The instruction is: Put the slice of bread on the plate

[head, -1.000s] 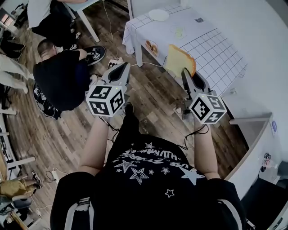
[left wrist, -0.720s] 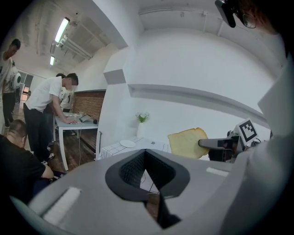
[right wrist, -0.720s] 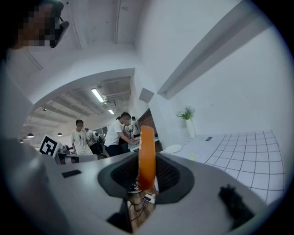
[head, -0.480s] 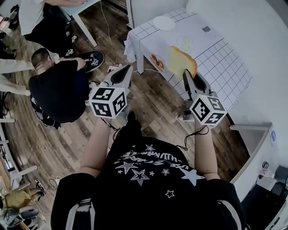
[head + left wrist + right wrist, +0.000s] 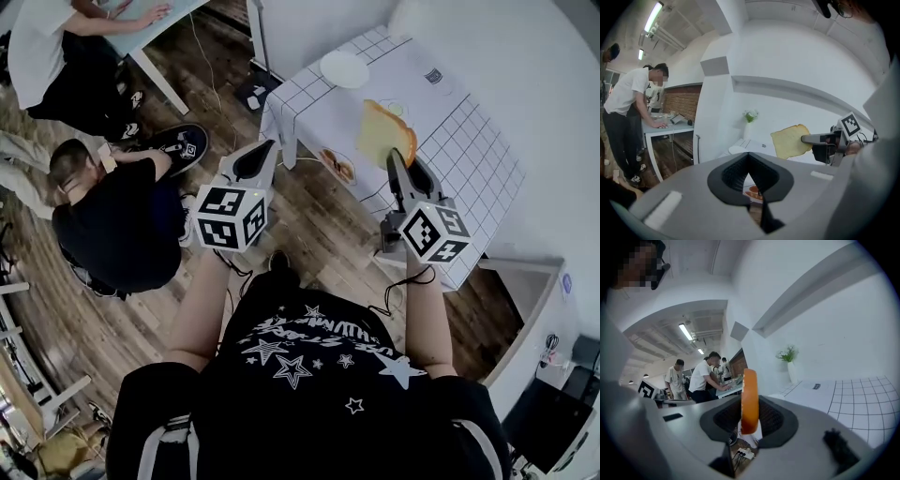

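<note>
Bread: slice of bread is hanging in the air above the near half of the table, well clear of its checked cloth. It is standing on edge, with the orange crust facing the right gripper's camera.

Right gripper: right gripper is pinching the slice by its lower edge, with the jaws partly closed on the crust. It is reaching in over the table's near side. Gripping the firm edge is probably what is keeping the soft slice from folding.

Left gripper: left gripper is hovering off the table's left side, above the floor. Its jaw tips are resting together with nothing between them. It is likely idling, since one gripper is enough for the slice.

Plate: white plate is sitting bare at the table's far left end, well beyond the bread.

Other dish: small dish of orange-brown food is lying at the table's near left edge, between the two grippers.

Stage: bread is being held, not yet placed. The slice is probably needing to travel farther across the table and tip flat before release.

Surroundings: person in black is crouching on the wooden floor, left of the table.
</note>
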A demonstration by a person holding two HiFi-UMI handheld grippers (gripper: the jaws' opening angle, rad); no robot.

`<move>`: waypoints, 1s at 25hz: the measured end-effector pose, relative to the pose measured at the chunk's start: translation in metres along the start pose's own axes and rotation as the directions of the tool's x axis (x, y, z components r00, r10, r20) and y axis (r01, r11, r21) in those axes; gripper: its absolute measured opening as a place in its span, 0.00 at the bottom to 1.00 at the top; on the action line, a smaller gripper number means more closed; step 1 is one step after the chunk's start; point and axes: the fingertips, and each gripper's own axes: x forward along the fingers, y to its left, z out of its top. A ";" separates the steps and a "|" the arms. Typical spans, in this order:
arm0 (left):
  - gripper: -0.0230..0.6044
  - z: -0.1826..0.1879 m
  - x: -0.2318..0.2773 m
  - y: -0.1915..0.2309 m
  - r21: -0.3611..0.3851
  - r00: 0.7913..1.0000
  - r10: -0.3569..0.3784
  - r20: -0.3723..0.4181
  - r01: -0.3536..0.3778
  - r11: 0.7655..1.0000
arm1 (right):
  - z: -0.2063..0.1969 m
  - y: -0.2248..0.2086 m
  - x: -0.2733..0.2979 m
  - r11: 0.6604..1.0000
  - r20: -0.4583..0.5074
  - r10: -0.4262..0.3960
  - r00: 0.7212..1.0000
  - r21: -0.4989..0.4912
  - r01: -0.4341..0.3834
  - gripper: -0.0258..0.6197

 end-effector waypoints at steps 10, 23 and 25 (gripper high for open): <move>0.05 0.007 0.033 0.055 -0.080 0.994 -0.103 -0.023 0.101 0.992 | -0.014 0.007 0.059 0.997 -0.069 -0.082 0.994 -0.019 0.081 0.20; 0.05 -0.004 0.059 0.079 -0.095 0.995 -0.085 -0.058 0.079 0.992 | -0.037 -0.005 0.101 0.999 -0.150 -0.052 0.987 -0.021 0.050 0.20; 0.05 0.000 0.063 0.089 -0.079 0.996 -0.060 -0.061 0.055 0.995 | -0.037 -0.007 0.116 0.999 -0.152 -0.026 0.988 -0.025 0.023 0.20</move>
